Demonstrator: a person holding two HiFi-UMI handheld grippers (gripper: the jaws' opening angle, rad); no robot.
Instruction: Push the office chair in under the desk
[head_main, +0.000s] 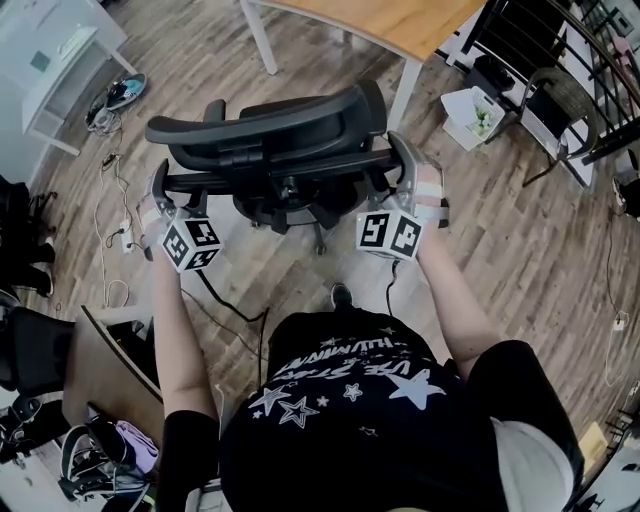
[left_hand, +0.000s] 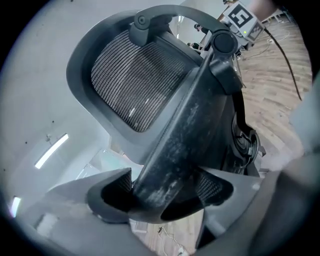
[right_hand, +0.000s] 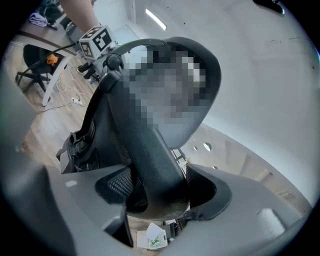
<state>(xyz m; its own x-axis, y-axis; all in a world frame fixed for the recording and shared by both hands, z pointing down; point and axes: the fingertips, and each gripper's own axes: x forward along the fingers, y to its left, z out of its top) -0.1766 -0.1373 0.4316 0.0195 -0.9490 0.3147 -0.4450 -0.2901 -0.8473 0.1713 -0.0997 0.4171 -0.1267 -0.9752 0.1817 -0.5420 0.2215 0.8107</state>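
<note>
Office chair (head_main: 280, 150) stands on the wood floor (head_main: 500, 250) just in front of the desk (head_main: 400, 25), backrest toward us, roughly between the desk's two white legs (head_main: 262, 38). We see its back and armrests out in the open, not under the wooden top. Left gripper (left_hand: 165, 195) has its jaws set wide around the left armrest (left_hand: 185, 140); the dark bar fills the gap and both pads sit against it. Right gripper (right_hand: 160, 195) is the same on the right armrest (right_hand: 150, 150), jaws wide and clamped on the bar. Cables (head_main: 105, 215) lie on the floor at left.
</note>
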